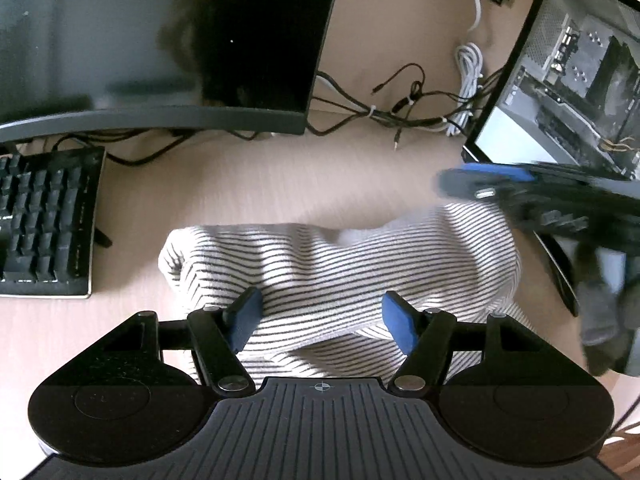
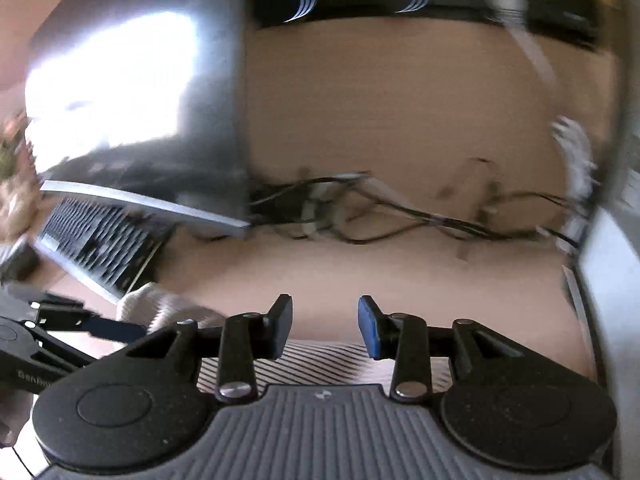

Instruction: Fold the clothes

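A white garment with thin dark stripes (image 1: 340, 264) lies folded in a thick bundle on the light wooden desk (image 1: 260, 184). My left gripper (image 1: 320, 318) is open, its blue pads spread wide over the bundle's near edge, with cloth lying between and below them. In the left wrist view my right gripper (image 1: 460, 182) shows blurred above the bundle's right end, held by a gloved hand (image 1: 600, 320). In the right wrist view the right gripper (image 2: 325, 326) stands open with nothing between its pads and striped cloth (image 2: 320, 360) just below. The left gripper's blue finger (image 2: 116, 330) shows at the left.
A dark monitor (image 1: 160, 40) stands at the back left with a black keyboard (image 1: 44, 220) beside it. Tangled cables (image 1: 380, 112) run along the back of the desk. An open computer case (image 1: 580, 72) stands at the right, close to the bundle.
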### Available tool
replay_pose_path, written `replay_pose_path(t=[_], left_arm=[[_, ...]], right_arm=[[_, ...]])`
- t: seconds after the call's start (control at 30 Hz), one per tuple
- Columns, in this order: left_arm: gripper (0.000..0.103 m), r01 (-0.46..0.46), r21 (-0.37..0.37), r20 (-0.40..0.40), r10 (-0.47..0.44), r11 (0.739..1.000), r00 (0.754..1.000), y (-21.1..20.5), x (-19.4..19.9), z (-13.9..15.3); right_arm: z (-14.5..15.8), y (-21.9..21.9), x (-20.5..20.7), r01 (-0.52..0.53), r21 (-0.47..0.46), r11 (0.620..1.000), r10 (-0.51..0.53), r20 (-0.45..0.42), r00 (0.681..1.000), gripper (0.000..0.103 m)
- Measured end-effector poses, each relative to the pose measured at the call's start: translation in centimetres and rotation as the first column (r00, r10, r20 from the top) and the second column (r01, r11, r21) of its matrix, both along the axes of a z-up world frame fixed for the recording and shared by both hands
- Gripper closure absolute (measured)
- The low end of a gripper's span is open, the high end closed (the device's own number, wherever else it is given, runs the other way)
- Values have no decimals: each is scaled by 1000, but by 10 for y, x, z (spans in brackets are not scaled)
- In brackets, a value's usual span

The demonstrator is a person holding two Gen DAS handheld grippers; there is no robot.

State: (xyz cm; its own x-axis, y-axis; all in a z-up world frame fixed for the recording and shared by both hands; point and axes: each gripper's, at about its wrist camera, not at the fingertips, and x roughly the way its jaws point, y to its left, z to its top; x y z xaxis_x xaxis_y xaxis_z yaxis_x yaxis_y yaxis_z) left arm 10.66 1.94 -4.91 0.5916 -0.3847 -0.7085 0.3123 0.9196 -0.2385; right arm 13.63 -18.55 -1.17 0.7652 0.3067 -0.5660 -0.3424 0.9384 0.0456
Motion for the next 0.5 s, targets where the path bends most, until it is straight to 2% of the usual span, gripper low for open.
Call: replay_pose_path(t=[0.07,0.23,0.33,0.5], left_arm=[[32,1,-7,-3,-1,1000,1000,2,-1,0],[32,4,-54,-22,-5,999,1000,13,-5,1],[34,-23,-95,-26,21,995,999,29,-8,11],[31,-107,-120,53,114,987,992,47,-4,37]], right_arm=[[-10,17,13,-59,-23,998,58,-32,998,66],[-33,29,27,-105,12,994,106,-154,982,66],[-33,24,16,-118,6,993,118,-163,980,66],[-35,20,-3,-115,2,993,114,-170,979,66]])
